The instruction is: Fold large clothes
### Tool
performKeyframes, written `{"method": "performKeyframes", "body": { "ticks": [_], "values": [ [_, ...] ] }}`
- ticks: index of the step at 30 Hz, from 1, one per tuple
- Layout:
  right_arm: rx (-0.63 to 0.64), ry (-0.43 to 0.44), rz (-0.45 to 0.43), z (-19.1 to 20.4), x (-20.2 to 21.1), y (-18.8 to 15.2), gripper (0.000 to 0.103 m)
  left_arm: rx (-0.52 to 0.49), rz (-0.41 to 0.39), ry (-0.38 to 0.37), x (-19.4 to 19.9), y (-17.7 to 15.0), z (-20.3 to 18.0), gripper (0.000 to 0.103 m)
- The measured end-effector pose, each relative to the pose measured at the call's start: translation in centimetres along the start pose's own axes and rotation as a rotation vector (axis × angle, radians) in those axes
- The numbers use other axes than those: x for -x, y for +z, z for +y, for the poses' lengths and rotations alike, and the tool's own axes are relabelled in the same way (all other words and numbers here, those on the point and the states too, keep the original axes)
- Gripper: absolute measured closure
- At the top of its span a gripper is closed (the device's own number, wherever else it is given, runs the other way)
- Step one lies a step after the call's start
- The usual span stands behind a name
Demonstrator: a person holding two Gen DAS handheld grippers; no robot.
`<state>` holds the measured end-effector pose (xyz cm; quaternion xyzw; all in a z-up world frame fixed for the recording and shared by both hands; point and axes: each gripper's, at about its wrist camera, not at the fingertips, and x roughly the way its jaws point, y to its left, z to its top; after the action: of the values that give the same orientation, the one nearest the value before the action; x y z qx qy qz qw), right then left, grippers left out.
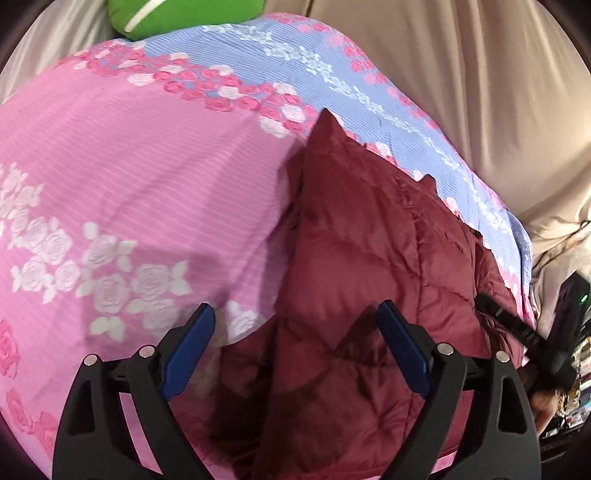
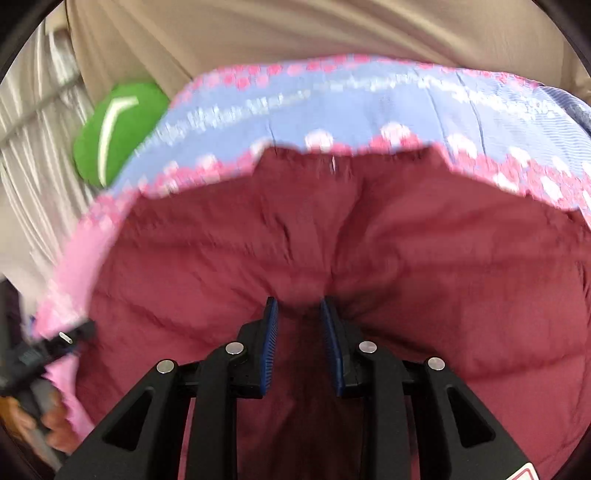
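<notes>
A dark red quilted puffer jacket (image 1: 354, 258) lies on a bed covered by a pink and blue floral quilt (image 1: 129, 177). My left gripper (image 1: 295, 317) is open and empty, held just above the jacket's near left edge. My right gripper (image 2: 297, 308) is shut on a pinched fold of the jacket (image 2: 406, 266), with fabric bunched between the blue pads (image 2: 269, 343). The right gripper also shows at the right edge of the left wrist view (image 1: 517, 332). The right wrist view is blurred.
A green cushion (image 1: 184, 14) lies at the far edge of the bed, also in the right wrist view (image 2: 118, 129). Beige curtains (image 1: 461, 74) hang behind the bed. The quilt (image 2: 332, 107) extends beyond the jacket. Clutter shows at the far right (image 1: 576, 350).
</notes>
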<state>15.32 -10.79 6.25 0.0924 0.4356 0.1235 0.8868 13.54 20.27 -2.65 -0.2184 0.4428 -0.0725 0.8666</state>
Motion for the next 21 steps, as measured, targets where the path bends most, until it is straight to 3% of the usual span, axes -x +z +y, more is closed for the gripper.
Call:
{"method": "performKeyframes", "body": {
  "ticks": [4, 8, 14, 19, 21],
  "values": [
    [0.001, -0.042, -0.008, -0.6, -1.2, 2.8, 0.077, -0.009, 0.016, -0.014, -0.9, 0.2, -0.4, 0.014],
    [-0.027, -0.03, 0.07, -2.2, -4.6, 2.8, 0.083, -0.027, 0.002, -0.01, -1.5, 0.3, -1.2, 0.009],
    [-0.021, -0.011, 0.07, -2.5, -6.2, 3.0, 0.086, -0.046, 0.028, -0.068, -2.7, 0.7, -2.6, 0.01],
    [-0.021, 0.004, 0.045, -2.7, -6.6, 3.0, 0.087, -0.063, 0.043, -0.07, -3.5, 1.2, -3.8, 0.031],
    [-0.022, 0.006, 0.038, -2.7, -6.7, 3.0, 0.087, -0.064, 0.044, -0.08, -3.3, 1.4, -4.2, 0.057]
  ]
}}
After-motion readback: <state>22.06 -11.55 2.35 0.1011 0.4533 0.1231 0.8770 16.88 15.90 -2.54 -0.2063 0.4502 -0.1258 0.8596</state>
